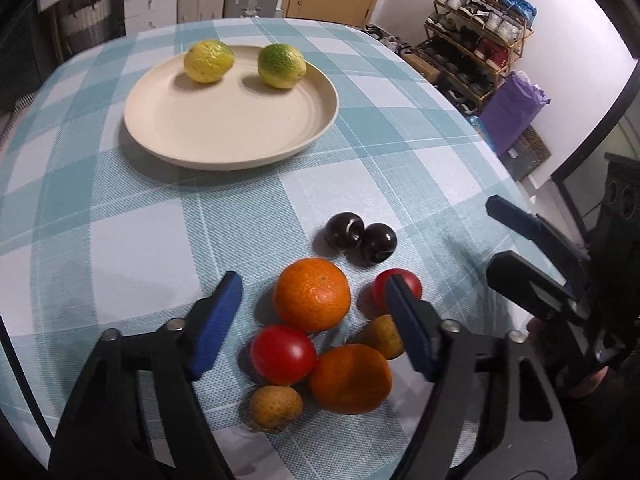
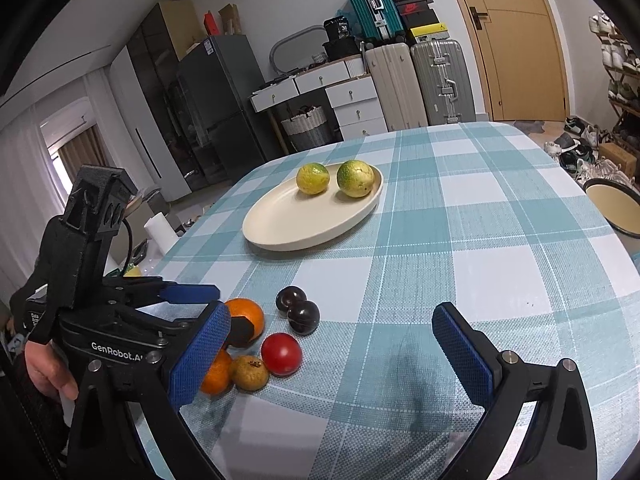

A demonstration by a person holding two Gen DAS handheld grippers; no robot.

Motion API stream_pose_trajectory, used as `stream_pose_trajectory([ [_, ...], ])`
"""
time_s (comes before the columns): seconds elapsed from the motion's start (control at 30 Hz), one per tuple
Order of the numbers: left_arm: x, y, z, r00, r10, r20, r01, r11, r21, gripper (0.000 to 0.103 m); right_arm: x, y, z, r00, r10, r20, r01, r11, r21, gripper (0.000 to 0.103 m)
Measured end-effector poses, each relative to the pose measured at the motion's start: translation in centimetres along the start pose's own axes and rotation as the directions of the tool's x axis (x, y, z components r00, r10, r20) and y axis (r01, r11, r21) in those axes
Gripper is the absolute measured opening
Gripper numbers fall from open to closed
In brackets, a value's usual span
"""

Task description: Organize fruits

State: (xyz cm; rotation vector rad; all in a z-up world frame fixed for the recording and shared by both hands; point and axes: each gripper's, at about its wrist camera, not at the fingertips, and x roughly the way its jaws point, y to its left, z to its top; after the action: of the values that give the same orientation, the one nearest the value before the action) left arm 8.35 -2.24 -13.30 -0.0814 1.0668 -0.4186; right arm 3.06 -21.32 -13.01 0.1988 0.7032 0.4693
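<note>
A cream plate at the far side of the checked table holds two yellow-green citrus fruits. Nearer lies a pile: an orange, a second orange, two dark plums, two red tomatoes and two small brown fruits. My left gripper straddles the first orange, with a gap between the pads and the peel. My right gripper hovers open to the right of the pile, holding nothing.
A dark-rimmed bowl stands at the table's right edge. Beyond the table are a shoe rack, a purple bag, suitcases and white drawers. Bare cloth stretches between the pile and the plate.
</note>
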Motion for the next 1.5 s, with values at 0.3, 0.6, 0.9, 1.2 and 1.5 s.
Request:
stream_pose_trajectory([
  [0.3, 0.9, 1.2, 0.1, 0.995, -0.092, -0.038, 0.091, 0.995, -0.029, 0.036, 0.1, -0.5, -0.1, 1.000, 0.012, -0.008, -0.012, 1.000, 0.025, 0.103],
  [0.6, 0.0, 2.3, 0.3, 0.994, -0.111, 0.000, 0.111, 0.991, -0.080, 0.035, 0.2, -0.5, -0.2, 1.000, 0.014, -0.015, -0.014, 1.000, 0.028, 0.103],
  [0.9, -2.8, 3.6, 0.4, 0.992, -0.103, 0.069, 0.111, 0.986, -0.126, 0.035, -0.2, 1.7, -0.5, 0.998, 0.058, -0.034, -0.060, 0.997, -0.046, 0.103],
  [1.2, -5.4, 5.3, -0.5, 0.990, -0.085, 0.115, 0.104, 0.981, -0.164, 0.035, -0.2, 5.6, -1.7, 0.987, 0.135, -0.091, -0.148, 0.975, -0.167, 0.103],
  [1.5, -7.0, 7.1, -1.9, 0.986, -0.077, 0.145, 0.106, 0.974, -0.202, 0.035, 0.9, 9.4, -2.7, 0.986, 0.085, -0.141, -0.130, 0.928, -0.348, 0.103],
])
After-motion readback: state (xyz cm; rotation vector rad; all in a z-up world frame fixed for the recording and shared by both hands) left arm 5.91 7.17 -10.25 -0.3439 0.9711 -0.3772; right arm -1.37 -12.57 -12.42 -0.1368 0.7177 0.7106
